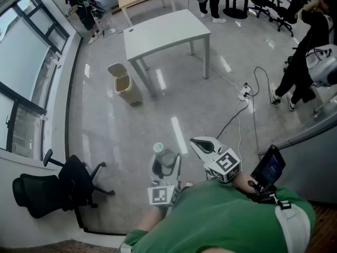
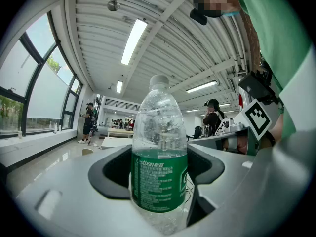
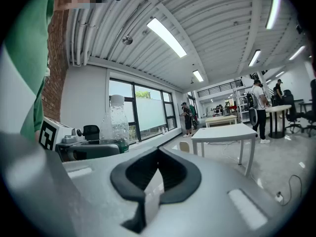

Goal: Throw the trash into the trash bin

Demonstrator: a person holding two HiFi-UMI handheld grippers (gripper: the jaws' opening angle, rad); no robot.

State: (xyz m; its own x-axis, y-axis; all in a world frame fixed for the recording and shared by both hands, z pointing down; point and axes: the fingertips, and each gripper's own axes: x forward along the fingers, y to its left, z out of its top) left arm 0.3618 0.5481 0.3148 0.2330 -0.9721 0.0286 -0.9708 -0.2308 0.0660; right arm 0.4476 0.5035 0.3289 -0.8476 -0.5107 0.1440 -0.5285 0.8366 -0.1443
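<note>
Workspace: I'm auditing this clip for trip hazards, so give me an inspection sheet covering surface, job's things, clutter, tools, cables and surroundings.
surface: glossy grey floor.
job's things: beige trash bin stands beside the white table; clear bottle with a green label; what looks like a white paper scrap.
clutter: nothing seen.
tools: left tool closed on the upright bottle; right tool closed on the paper scrap.
cables: black cable runs over the floor to a white power strip.
surroundings: black office chair near the windows; people standing at the room's edges.
</note>
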